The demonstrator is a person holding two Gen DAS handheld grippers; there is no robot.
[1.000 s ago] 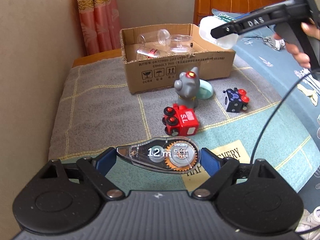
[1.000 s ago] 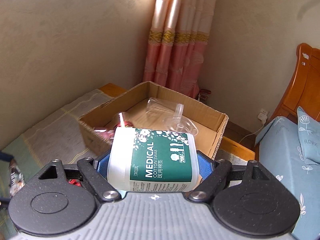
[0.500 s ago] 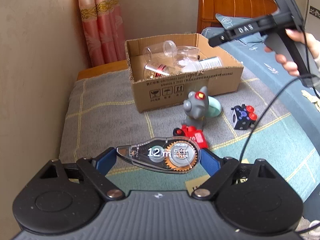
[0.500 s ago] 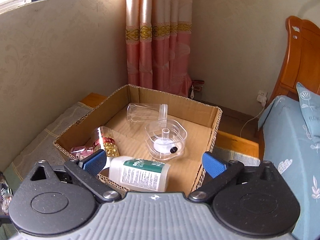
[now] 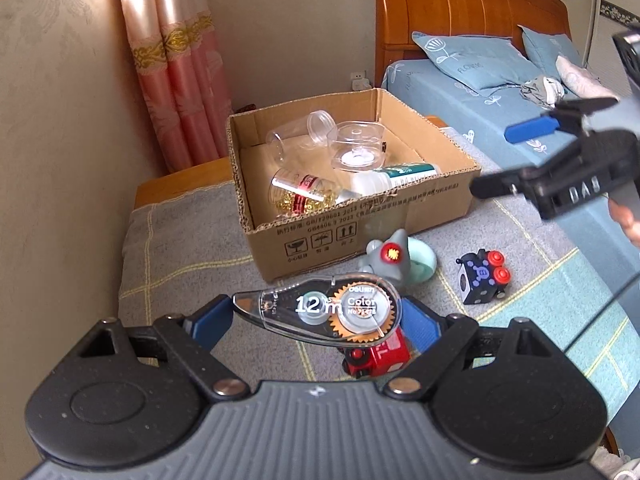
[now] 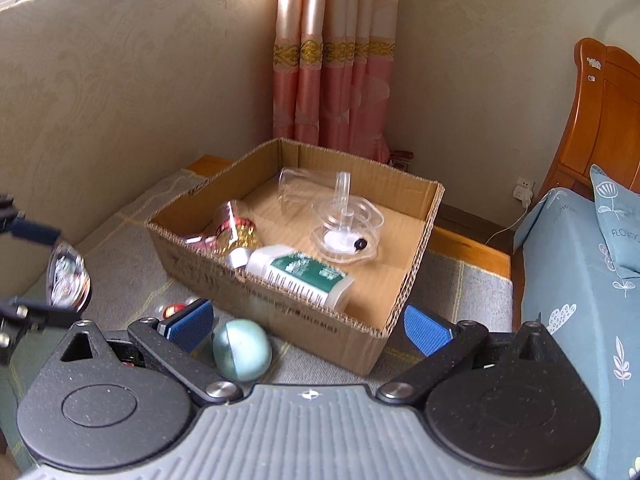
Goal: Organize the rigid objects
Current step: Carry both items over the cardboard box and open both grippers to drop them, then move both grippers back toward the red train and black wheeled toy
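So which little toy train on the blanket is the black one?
The black toy train with red wheels, standing alone to the right of the grey animal figure. The other, the red toy train, sits behind the left gripper.

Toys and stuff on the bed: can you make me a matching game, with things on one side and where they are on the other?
Things:
1. tape roller
2. cotton swab bottle
3. black toy train
4. right gripper

Places:
a. lying inside the cardboard box
b. on the blanket, outside the box
c. open and holding nothing
d. pinched in the left gripper

Pairs: 1-d, 2-a, 3-b, 4-c
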